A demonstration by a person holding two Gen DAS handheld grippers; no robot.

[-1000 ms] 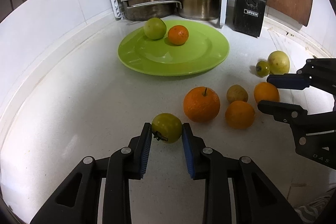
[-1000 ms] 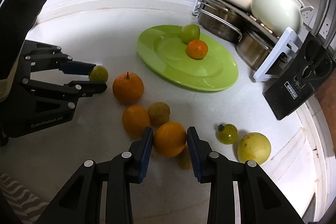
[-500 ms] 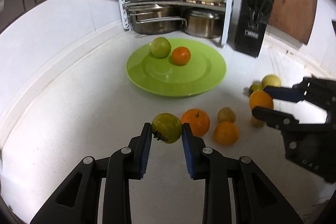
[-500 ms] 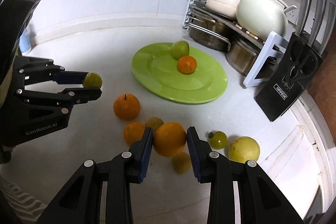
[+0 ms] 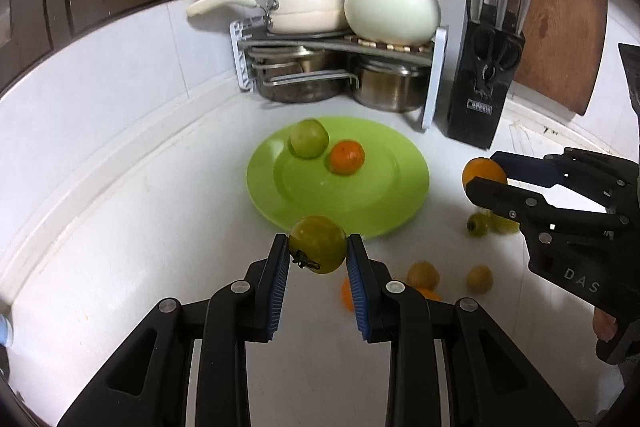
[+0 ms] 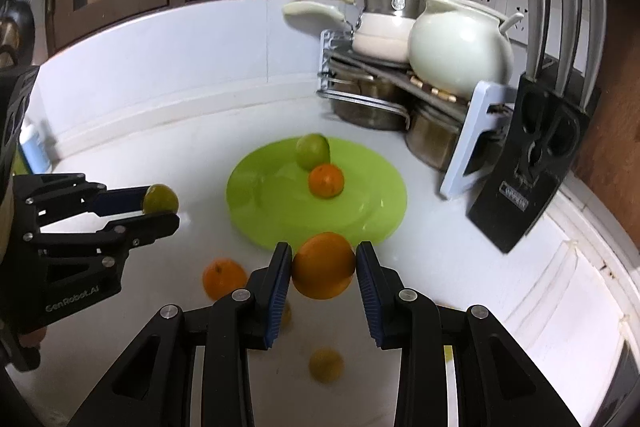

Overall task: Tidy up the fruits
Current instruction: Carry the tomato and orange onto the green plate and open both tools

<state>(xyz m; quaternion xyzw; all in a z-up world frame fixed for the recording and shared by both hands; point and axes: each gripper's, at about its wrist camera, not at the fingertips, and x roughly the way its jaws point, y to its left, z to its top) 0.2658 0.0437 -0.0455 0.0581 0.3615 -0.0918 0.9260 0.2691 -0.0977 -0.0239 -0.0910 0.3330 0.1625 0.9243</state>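
Left gripper [image 5: 318, 253] clamps a green tomato [image 5: 318, 244]; beyond it, a green plate [image 5: 404, 195] holds two fruits; right gripper [image 5: 486, 171] grips an orange [image 5: 480, 169].

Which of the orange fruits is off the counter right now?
The orange clamped in the right gripper. The mandarin sits on the green plate; another orange lies on the counter.

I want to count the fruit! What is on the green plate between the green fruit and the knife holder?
An orange sits there on the green plate, right beside the green fruit, before the knife block. The left wrist view shows it.
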